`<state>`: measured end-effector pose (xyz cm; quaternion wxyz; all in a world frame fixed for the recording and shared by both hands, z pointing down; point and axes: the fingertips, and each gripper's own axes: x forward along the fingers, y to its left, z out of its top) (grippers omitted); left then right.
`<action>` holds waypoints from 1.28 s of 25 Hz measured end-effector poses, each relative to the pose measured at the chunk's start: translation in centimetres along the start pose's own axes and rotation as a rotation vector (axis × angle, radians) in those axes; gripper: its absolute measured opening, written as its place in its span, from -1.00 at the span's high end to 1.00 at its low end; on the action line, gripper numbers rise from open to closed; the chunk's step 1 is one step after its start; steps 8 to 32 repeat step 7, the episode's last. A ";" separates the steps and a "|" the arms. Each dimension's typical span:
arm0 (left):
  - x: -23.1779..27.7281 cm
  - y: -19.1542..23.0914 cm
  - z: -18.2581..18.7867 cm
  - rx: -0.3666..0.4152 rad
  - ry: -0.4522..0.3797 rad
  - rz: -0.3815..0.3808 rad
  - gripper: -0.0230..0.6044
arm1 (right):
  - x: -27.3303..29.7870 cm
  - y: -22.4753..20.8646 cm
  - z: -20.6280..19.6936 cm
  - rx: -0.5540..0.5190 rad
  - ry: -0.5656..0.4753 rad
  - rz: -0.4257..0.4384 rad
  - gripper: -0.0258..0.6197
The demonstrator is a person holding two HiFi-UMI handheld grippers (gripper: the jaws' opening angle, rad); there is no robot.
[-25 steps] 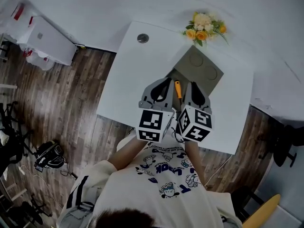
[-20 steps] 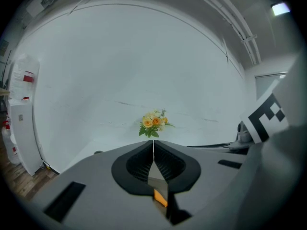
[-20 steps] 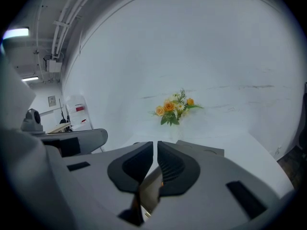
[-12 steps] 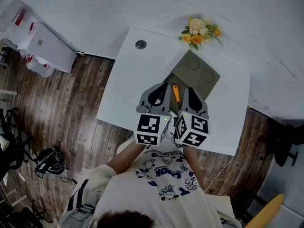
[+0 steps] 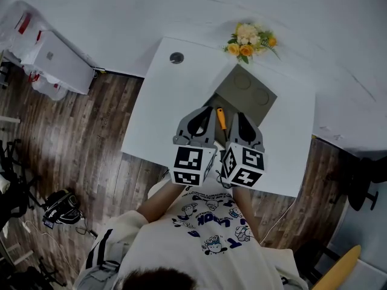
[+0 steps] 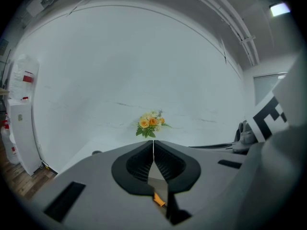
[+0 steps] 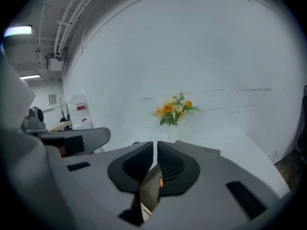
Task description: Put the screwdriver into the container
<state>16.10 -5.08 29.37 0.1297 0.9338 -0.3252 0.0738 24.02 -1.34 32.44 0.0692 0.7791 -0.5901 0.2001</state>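
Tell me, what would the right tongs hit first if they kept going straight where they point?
Probably the gray container: the shut right tongs tilt slightly down toward it. Depth is unclear; if they cleared it, the flowers come next.

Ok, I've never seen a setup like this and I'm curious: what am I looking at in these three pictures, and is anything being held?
There is no robot here. A person holds a tool in each hand: the left hand-held gripper and the right hand-held gripper. The chequered cubes are part of them. One picture comes from a camera on the person's head, looking down. The other two come from cameras riding on each tool, looking along its jaws. On the white table are a grey container and, at the far edge, flowers. An orange-handled screwdriver lies between the two tools, at the container's near corner; I can't tell whether it is inside. Both pairs of jaws are closed, and neither seems to grip anything.
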 end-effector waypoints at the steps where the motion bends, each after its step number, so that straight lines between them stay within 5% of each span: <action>1: 0.0 0.0 0.0 0.000 0.000 0.001 0.87 | 0.0 0.0 -0.1 -0.001 0.002 0.001 0.78; 32: -0.6 0.2 -0.2 -0.004 0.000 0.011 0.87 | -0.4 0.2 -0.2 -0.009 0.001 0.003 0.78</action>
